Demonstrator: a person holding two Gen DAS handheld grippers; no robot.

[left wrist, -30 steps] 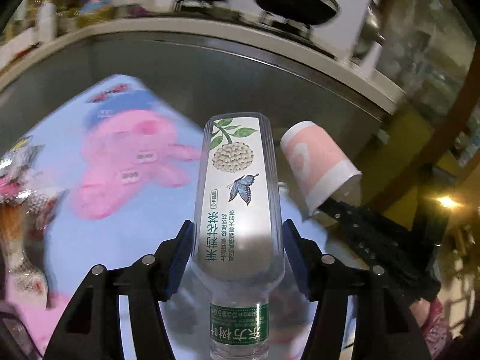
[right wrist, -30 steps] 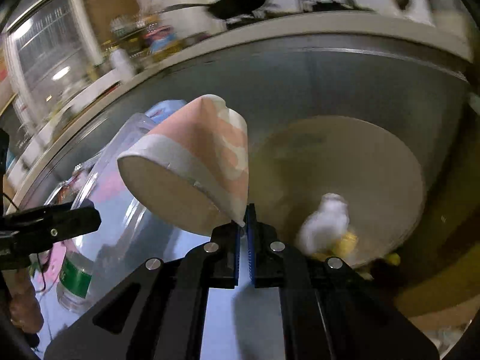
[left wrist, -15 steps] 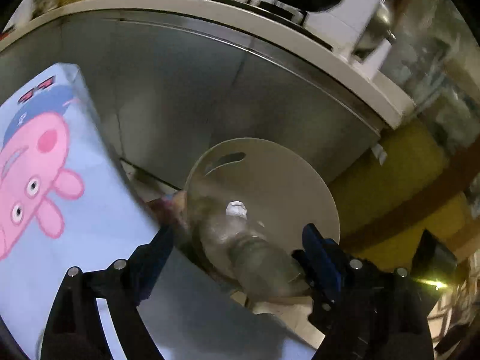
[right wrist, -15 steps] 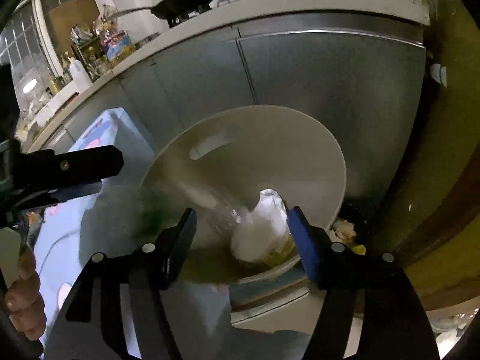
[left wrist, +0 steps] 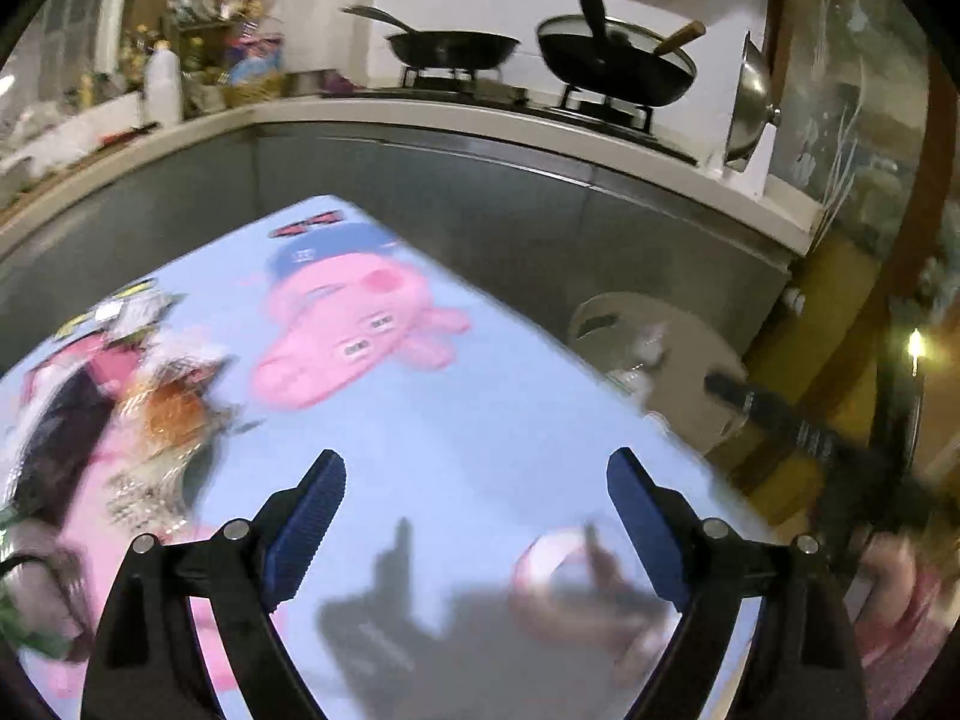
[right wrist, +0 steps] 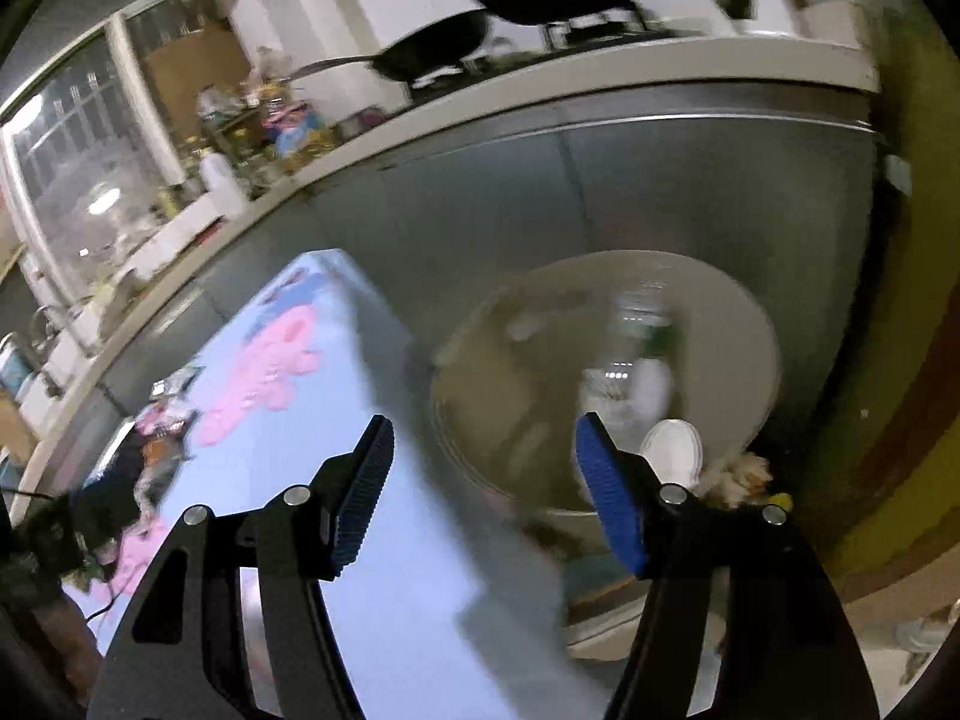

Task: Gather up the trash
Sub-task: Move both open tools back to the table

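Both tongs, left (left wrist: 474,531) and right (right wrist: 483,492), spread, empty. Clear plastic bottle (right wrist: 651,360) binned in round beige bin (right wrist: 744,324) ahead-right. Crinkled foil wrappers (left wrist: 150,408) left on blue cartoon-print table (left wrist: 456,420), ahead-left.

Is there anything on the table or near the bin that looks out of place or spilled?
Yes. A heap of crumpled wrappers lies on the blue cartoon tablecloth, far from the beige trash bin. Beside the bin's rim, yellowish scraps seem to lie outside it; blur hides what they are. Both grippers are open and empty.

tools: 2 (left wrist: 474,516) (right wrist: 483,468) | bins: 1 (right wrist: 738,324) | pans: 2 (left wrist: 453,48) (left wrist: 618,63)
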